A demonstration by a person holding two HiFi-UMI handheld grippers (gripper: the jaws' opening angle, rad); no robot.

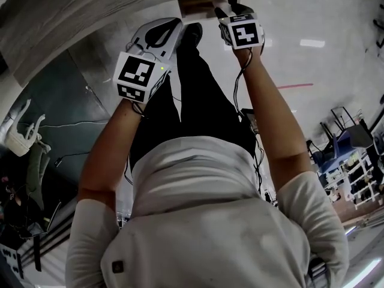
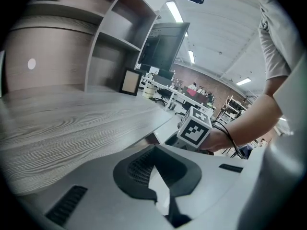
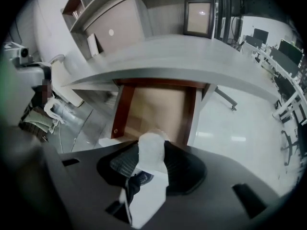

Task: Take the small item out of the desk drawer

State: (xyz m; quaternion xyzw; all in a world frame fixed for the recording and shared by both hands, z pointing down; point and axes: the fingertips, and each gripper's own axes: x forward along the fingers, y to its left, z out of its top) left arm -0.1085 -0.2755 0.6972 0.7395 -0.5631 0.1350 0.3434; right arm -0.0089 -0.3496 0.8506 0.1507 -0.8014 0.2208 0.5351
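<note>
**Head view:** your two grippers up at 12 o'clock: left gripper [image 1: 171,29] toward 11, right gripper [image 1: 223,9] toward 1. One open drawer [image 1: 195,6] just past them, under one desk [image 1: 90,17].

**Left gripper view:** your jaws narrow, thin gap, nothing between. One marker cube [image 2: 195,131] of your right gripper at 3 o'clock.

**Right gripper view:** your jaws clamped on one small white item [image 3: 152,150]. Drawer open behind it at 12 o'clock. One picture frame [image 3: 199,16] on desk, 1 o'clock.

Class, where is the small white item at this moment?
Right gripper view, low centre: the small white item is held between the jaws of the right gripper, with the open drawer just beyond it, under the desk.
</note>
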